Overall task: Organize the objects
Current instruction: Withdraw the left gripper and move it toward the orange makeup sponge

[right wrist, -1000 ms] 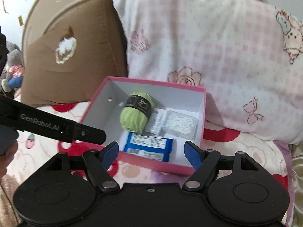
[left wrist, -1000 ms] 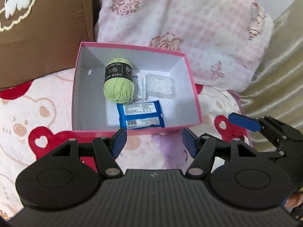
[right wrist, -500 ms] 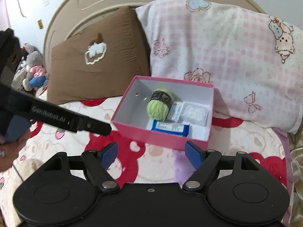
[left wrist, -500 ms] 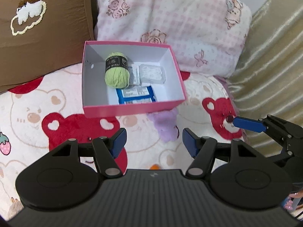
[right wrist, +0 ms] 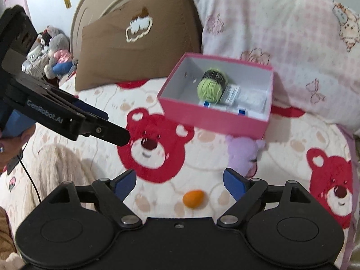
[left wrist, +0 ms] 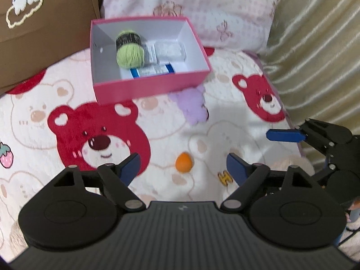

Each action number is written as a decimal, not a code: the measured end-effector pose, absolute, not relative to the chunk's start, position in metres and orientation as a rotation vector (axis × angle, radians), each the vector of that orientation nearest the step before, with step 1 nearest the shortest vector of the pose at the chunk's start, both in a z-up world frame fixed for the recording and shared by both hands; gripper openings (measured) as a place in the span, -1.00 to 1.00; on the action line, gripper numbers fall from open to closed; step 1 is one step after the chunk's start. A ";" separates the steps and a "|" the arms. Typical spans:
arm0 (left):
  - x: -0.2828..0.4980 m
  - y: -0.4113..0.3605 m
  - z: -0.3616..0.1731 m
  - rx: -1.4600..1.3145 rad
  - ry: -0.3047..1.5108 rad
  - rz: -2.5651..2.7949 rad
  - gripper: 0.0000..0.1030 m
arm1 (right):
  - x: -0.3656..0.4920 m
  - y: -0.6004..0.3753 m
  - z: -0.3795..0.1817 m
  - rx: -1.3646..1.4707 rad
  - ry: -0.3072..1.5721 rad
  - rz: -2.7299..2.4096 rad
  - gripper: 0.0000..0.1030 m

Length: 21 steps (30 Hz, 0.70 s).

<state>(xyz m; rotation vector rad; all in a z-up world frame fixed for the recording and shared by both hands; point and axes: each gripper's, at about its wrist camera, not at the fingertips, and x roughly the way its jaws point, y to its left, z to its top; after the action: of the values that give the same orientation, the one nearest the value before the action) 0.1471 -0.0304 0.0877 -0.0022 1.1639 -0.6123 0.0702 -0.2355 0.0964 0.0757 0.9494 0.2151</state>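
Observation:
A pink box (left wrist: pixel 148 87) (right wrist: pixel 211 119) sits on the bear-print blanket near the pillows. Inside lie a green yarn ball (left wrist: pixel 130 54) (right wrist: pixel 209 87), a blue packet (left wrist: pixel 153 71) and a clear packet (left wrist: pixel 169 50). A small orange egg-shaped object (left wrist: pixel 183 162) (right wrist: pixel 193 198) rests on the blanket close in front of both grippers, beside a small yellow letter piece (left wrist: pixel 225 177). My left gripper (left wrist: pixel 183 168) has its jaws opening with nothing between them. My right gripper (right wrist: pixel 179 182) is also opening and empty. Each gripper shows at the side of the other's view.
A brown cushion (right wrist: pixel 135 45) and a pink checked pillow (right wrist: pixel 281 33) lean behind the box. A gold striped fabric (left wrist: pixel 315 33) borders the blanket on the right. Plush toys (right wrist: pixel 56 51) sit at the far left. A beige knitted fabric (right wrist: pixel 58 168) lies near the left gripper.
Both grippers have pulled back from the box, which now looks smaller and farther away. The orange object has come into view. Both pairs of jaws stand wider apart.

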 end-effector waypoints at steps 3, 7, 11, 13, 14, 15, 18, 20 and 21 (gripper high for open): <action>0.140 -0.030 0.078 0.006 1.183 -0.617 0.66 | 0.066 -0.231 0.082 0.071 0.989 0.221 0.71; 0.135 -0.029 0.060 0.013 1.221 -0.608 0.67 | 0.062 -0.226 0.065 0.070 1.057 0.247 0.71; 0.132 -0.028 0.044 0.029 1.246 -0.604 0.67 | 0.060 -0.222 0.052 0.055 1.095 0.258 0.70; 0.130 -0.027 0.036 0.024 1.255 -0.602 0.67 | 0.060 -0.220 0.047 0.053 1.105 0.261 0.70; 0.128 -0.026 0.033 0.020 1.257 -0.604 0.71 | 0.060 -0.219 0.044 0.057 1.110 0.262 0.70; 0.127 -0.026 0.030 0.019 1.259 -0.609 0.77 | 0.060 -0.219 0.042 0.061 1.116 0.261 0.70; 0.122 -0.027 0.021 0.024 1.265 -0.625 0.83 | 0.059 -0.215 0.034 0.063 1.133 0.260 0.70; 0.120 -0.029 0.015 0.030 1.278 -0.636 0.86 | 0.058 -0.212 0.029 0.060 1.146 0.269 0.70; 0.119 -0.029 0.012 0.029 1.284 -0.638 0.89 | 0.058 -0.211 0.027 0.061 1.152 0.273 0.70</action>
<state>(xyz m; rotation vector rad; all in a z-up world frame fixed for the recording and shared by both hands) 0.1195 -0.0289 0.0116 0.0294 1.2843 -0.6382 0.0577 -0.2106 0.0265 0.0606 1.1518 0.2731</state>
